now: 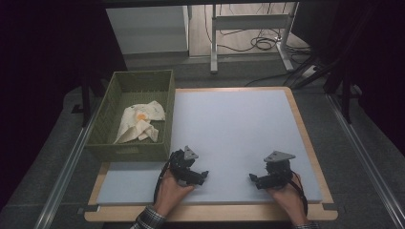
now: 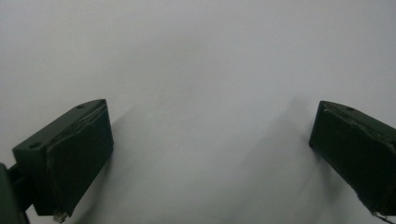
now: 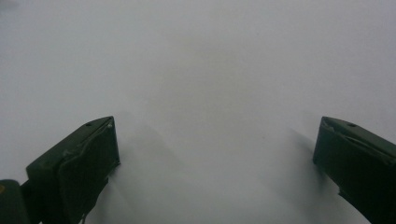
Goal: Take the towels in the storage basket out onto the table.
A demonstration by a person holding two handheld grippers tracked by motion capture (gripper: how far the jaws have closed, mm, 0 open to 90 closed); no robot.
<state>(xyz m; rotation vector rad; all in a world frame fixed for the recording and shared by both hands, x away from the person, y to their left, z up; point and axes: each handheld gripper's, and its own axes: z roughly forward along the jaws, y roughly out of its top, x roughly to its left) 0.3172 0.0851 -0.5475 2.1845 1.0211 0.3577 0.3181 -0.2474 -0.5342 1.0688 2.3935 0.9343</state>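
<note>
1. The left gripper (image 1: 204, 174) is sitting at the lower centre-left of the high view with its jaws spread wide and gripping nothing; in the left gripper view (image 2: 205, 154) bare mat is showing between them
2. The right gripper (image 1: 252, 178) is resting at the lower centre-right, likewise wide open and carrying nothing, as the right gripper view (image 3: 215, 158) is showing
3. Both are lying on the pale mat (image 1: 229, 129), tips facing each other, near the frame's bottom edge
4. The crumpled cloth (image 1: 141, 121) is lying inside the green basket (image 1: 110, 95) at the upper left, well apart from both grippers
5. Judging by this, either the cloth is already stowed and the work is finishing, or nothing is being started yet
</note>
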